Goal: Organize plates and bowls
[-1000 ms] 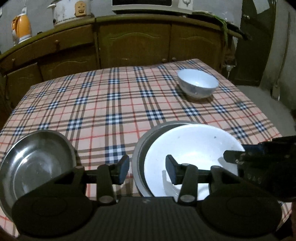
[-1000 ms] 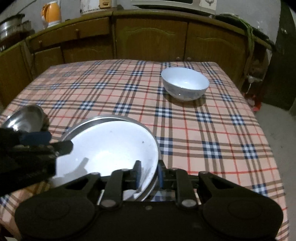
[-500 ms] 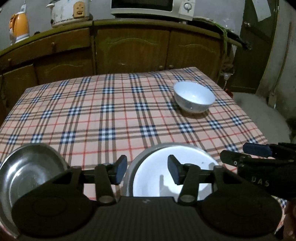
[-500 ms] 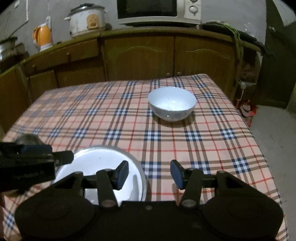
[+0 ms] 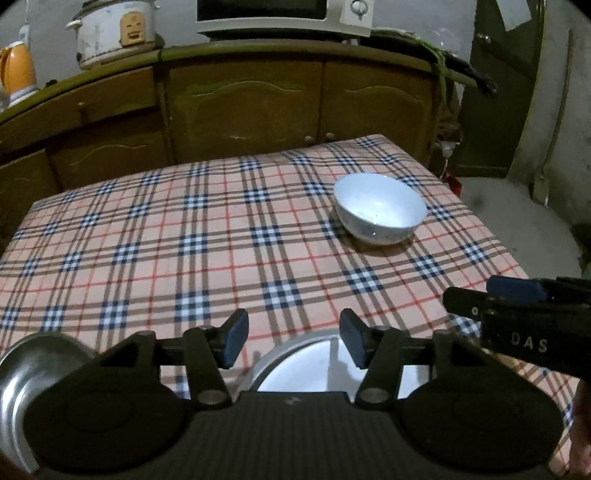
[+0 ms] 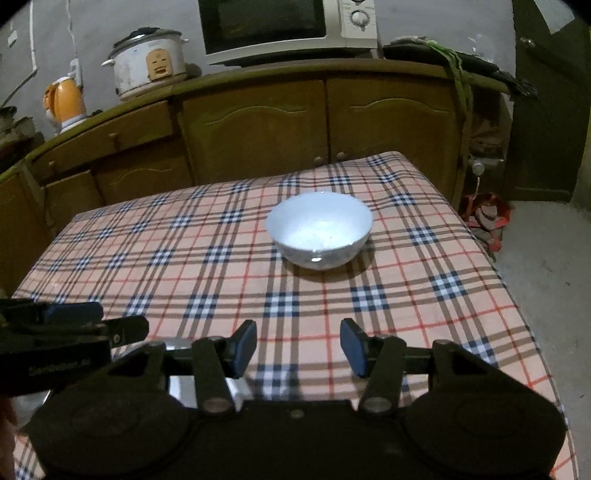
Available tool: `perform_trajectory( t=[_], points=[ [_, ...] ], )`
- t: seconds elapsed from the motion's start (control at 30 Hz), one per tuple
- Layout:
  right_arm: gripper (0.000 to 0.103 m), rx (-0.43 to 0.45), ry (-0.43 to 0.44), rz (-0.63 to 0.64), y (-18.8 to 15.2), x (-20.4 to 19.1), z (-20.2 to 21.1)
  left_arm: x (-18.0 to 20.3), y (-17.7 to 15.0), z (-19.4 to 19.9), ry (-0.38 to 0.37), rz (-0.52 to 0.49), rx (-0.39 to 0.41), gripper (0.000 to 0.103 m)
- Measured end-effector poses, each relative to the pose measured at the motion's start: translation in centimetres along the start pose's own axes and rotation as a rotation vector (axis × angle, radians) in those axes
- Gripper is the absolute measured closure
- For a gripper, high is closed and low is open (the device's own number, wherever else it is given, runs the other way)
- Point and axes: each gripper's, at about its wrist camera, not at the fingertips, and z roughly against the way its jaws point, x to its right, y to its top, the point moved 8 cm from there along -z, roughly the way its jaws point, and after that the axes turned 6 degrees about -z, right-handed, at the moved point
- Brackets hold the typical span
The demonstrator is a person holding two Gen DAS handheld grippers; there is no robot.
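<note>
A white bowl [image 5: 380, 214] [image 6: 319, 229] stands alone on the far right part of the plaid tablecloth [image 5: 184, 236]. At the near edge a white plate [image 5: 306, 373] lies inside a steel dish, mostly hidden behind my left gripper [image 5: 294, 341]. That gripper's jaws are opening, with nothing between them. A steel bowl [image 5: 22, 373] sits at the near left. My right gripper [image 6: 299, 347] is open and empty above the cloth, short of the white bowl. The steel dish's rim [image 6: 177, 345] shows just left of its fingers. Each gripper shows at the edge of the other's view.
Brown cabinets [image 6: 258, 122] run behind the table, carrying a rice cooker [image 6: 147, 62], a microwave [image 6: 288, 26] and an orange kettle [image 6: 66, 99]. The table's right edge [image 6: 491, 266] drops to a bare floor. A dark door [image 5: 491, 92] stands at the far right.
My right gripper let go of the plate's rim and opened. Both grippers drew back and rose from the stacked plate, which sank toward the frame bottom. The left jaws spread wider.
</note>
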Motion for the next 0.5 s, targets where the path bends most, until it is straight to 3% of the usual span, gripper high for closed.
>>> perform_trajectory(
  t=[0.27, 0.5],
  points=[
    [0.038, 0.007, -0.05, -0.096, 3.5, 4.1, -3.5, -0.6, 3.1, -4.0, -0.023, 0.009, -0.021, 0.041],
    [0.038, -0.013, -0.043, -0.175, 6.3, 6.7, -7.7, -0.7, 6.2, -8.3, -0.034, 0.007, -0.041, 0.038]
  ],
)
